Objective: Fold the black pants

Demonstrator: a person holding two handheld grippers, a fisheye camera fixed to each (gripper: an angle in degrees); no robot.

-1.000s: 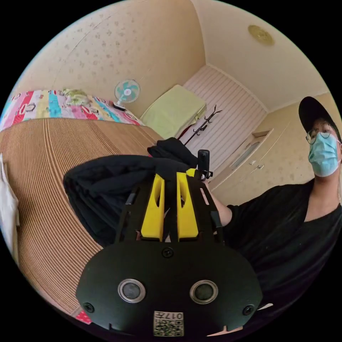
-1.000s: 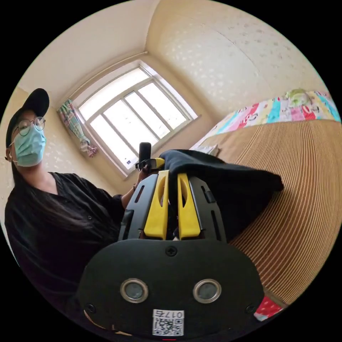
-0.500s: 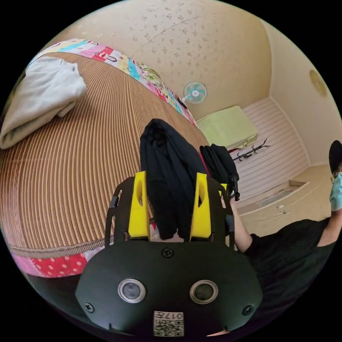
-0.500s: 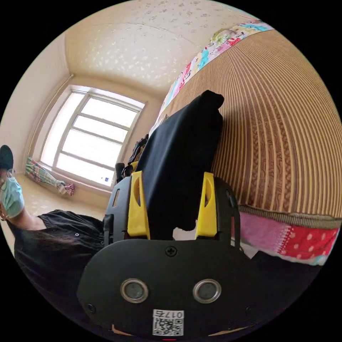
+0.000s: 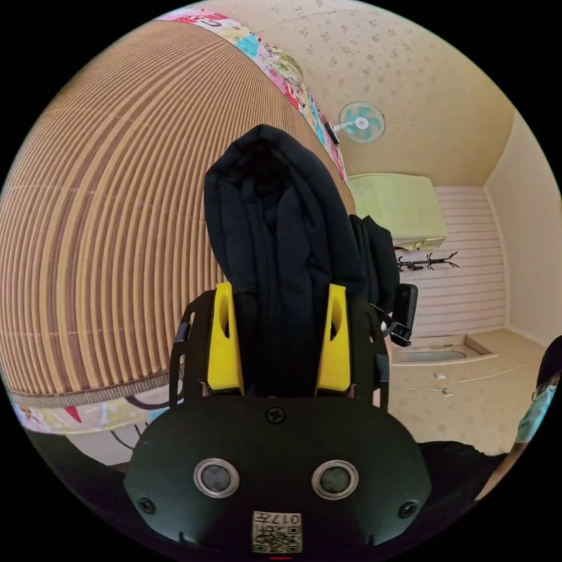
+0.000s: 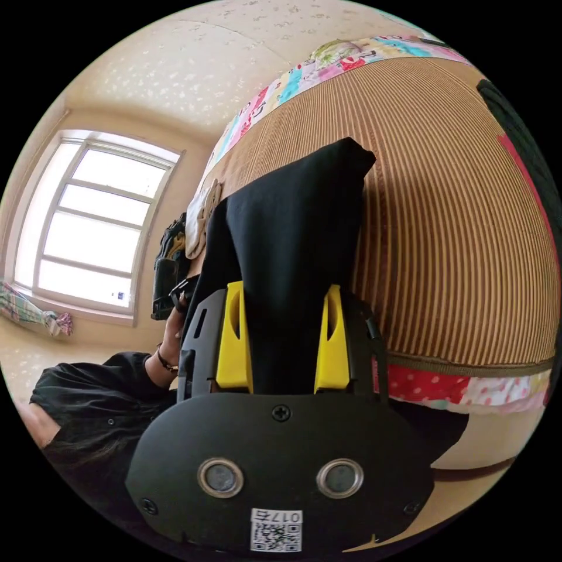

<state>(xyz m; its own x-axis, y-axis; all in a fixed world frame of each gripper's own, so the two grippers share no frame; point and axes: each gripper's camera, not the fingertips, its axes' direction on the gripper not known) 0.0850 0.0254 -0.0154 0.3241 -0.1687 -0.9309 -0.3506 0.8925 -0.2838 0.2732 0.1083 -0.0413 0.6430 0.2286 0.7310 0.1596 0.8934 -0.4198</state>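
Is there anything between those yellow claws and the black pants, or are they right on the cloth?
Nothing visible stands between them. The black pants lie directly between the jaws of the left gripper and of the right gripper, over the striped mat.

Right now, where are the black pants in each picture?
Left gripper view: the black pants stand in the middle, a bunched fold between the left gripper's yellow jaws.
Right gripper view: the pants are in the middle too, a flat panel between the right gripper's jaws.
Shared landmark: the striped brown mat under them.
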